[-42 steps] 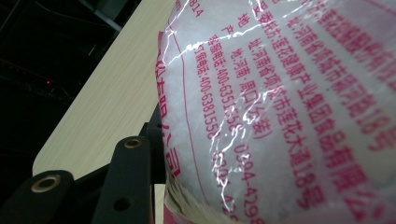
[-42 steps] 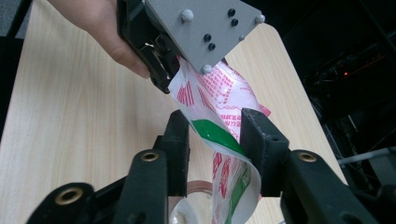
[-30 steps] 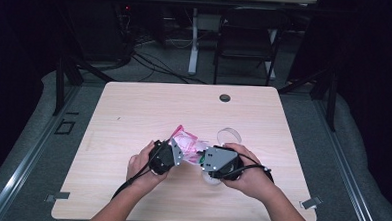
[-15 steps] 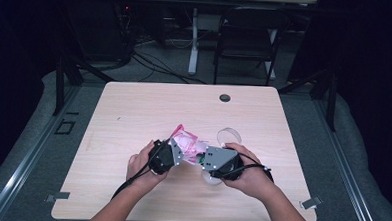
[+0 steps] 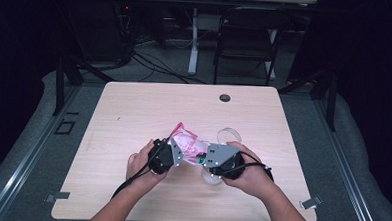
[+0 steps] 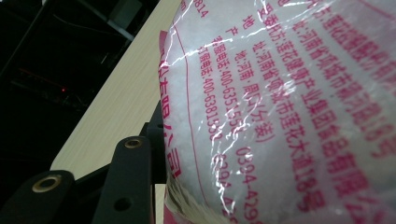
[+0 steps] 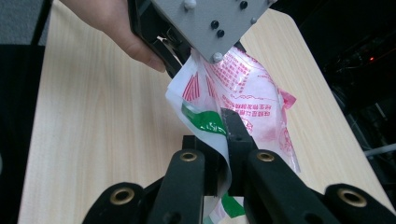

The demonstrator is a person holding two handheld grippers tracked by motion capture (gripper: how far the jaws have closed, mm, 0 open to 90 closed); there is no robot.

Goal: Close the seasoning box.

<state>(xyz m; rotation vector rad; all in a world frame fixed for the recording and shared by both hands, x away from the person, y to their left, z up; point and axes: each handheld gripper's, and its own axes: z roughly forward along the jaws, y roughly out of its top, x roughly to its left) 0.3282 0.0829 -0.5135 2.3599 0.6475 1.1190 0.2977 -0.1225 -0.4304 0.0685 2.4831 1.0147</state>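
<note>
A clear plastic bag point(image 5: 185, 140) with pink print, full of white grains, hangs between both hands above the table's middle. My left gripper point(image 5: 174, 153) is shut on one end of it. In the left gripper view the bag point(image 6: 280, 116) looms close beside one black finger point(image 6: 133, 177), and the other finger is hidden behind it. My right gripper point(image 7: 224, 140) has just been closing, and its jaws now pinch the bag's point(image 7: 243, 84) thin edge by a green patch. In the high view the right gripper point(image 5: 207, 160) faces the left one.
The wooden table point(image 5: 134, 113) has a black round grommet point(image 5: 225, 98) near its far edge. A clear round container point(image 5: 226, 136) lies just beyond my right hand. Past the table stand a chair point(image 5: 247, 37) and cables on the floor.
</note>
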